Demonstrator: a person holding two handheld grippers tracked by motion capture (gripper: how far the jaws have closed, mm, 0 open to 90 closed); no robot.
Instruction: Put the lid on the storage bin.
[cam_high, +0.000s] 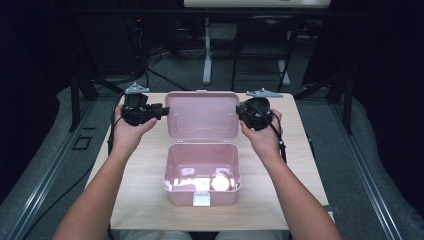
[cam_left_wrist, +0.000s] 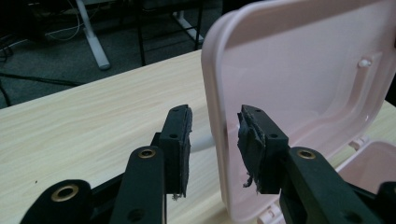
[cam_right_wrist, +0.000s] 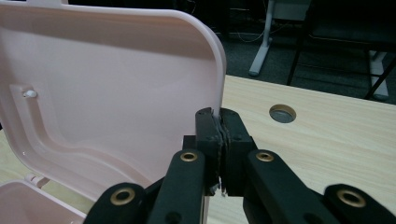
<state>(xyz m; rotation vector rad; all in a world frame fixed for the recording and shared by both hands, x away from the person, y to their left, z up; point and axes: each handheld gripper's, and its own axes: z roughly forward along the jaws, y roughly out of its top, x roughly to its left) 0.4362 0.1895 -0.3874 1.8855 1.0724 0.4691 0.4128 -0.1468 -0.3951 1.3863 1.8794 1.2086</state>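
On table (cam_high: 140, 200): pink box (cam_high: 202, 192) | left tongs (cam_left_wrist: 212, 140) parted astride lid (cam_high: 202, 117) edge | right tongs (cam_right_wrist: 220, 140) clamping lid edge

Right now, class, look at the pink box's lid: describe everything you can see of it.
The lid is pale pink, smooth, plastic-looking, with rounded corners and a raised rim. It stands open and roughly upright, hinged at the back edge of the box on the table. Its inner face shows a moulded ridge and a small peg. The right gripper is shut on its side edge. The left gripper has its jaws straddling the opposite edge, pads apart from it.
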